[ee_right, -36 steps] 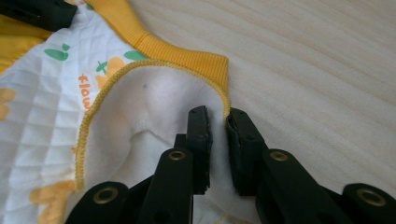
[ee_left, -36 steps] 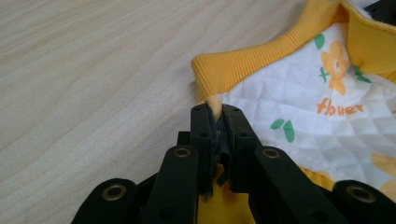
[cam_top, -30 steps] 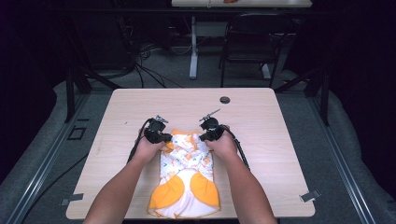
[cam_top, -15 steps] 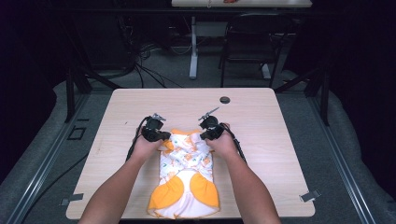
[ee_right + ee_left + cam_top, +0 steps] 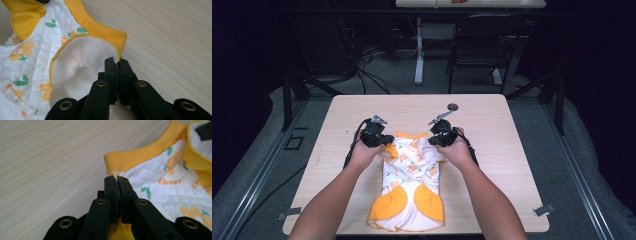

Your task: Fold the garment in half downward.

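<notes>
We hold the garment (image 5: 409, 175) mid-table (image 5: 512, 150), left gripper (image 5: 117, 180) and right gripper (image 5: 117, 61) each clenched on a top corner, jaws having just closed. Small dark disc (image 5: 453, 106), perhaps a cap, lies beyond; chair (image 5: 477, 45) behind.

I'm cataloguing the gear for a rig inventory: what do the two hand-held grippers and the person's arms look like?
Each hand-held gripper, left and right, is black with a grey three-cornered plate on top and a trailing black cable. Up close, the jaws are flat black bars on linkage arms with brass-coloured rivets. The forearms are bare, with no sleeves showing.
</notes>
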Available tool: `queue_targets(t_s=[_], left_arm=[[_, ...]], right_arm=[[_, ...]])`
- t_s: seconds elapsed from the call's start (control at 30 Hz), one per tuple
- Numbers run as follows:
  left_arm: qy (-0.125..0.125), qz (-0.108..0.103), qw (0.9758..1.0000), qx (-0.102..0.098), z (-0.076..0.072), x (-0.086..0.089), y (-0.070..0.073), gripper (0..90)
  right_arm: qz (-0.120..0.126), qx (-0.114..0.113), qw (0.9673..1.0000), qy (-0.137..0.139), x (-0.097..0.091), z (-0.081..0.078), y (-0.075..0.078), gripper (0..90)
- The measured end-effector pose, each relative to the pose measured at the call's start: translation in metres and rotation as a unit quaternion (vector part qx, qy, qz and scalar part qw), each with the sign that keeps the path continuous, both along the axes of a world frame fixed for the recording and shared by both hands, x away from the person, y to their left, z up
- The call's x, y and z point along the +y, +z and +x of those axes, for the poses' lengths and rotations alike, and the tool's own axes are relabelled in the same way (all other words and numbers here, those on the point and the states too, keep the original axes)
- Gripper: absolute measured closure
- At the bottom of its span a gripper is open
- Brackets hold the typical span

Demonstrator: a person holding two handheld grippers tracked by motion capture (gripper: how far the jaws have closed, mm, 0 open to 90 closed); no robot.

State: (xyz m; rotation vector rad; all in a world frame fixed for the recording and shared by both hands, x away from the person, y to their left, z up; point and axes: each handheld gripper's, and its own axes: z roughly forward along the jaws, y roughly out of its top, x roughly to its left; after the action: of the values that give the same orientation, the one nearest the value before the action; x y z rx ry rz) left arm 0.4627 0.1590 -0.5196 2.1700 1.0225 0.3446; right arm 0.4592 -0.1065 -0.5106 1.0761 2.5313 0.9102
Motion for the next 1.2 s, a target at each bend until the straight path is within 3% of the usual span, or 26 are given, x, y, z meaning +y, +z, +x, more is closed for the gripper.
queue_targets(t_s=[0.57,0.77,0.93,1.2], left_arm=[[-0.001,-0.009,0.9988,-0.047,-0.005,0.007,0.042,87.2],[-0.009,-0.018,0.9971,-0.074,-0.011,0.008,0.058,87.3],[-0.023,-0.012,0.9966,-0.078,-0.019,0.009,0.055,87.3],[-0.035,-0.019,0.9962,-0.077,-0.034,0.013,0.045,87.2]], right_arm=[[-0.006,-0.057,0.9983,0.007,0.005,-0.004,0.043,87.4],[-0.002,-0.092,0.9958,0.006,0.005,-0.009,0.057,87.4],[-0.007,-0.106,0.9941,0.021,0.004,-0.020,0.055,87.4],[-0.012,-0.101,0.9938,0.045,0.001,-0.035,0.042,87.3]])
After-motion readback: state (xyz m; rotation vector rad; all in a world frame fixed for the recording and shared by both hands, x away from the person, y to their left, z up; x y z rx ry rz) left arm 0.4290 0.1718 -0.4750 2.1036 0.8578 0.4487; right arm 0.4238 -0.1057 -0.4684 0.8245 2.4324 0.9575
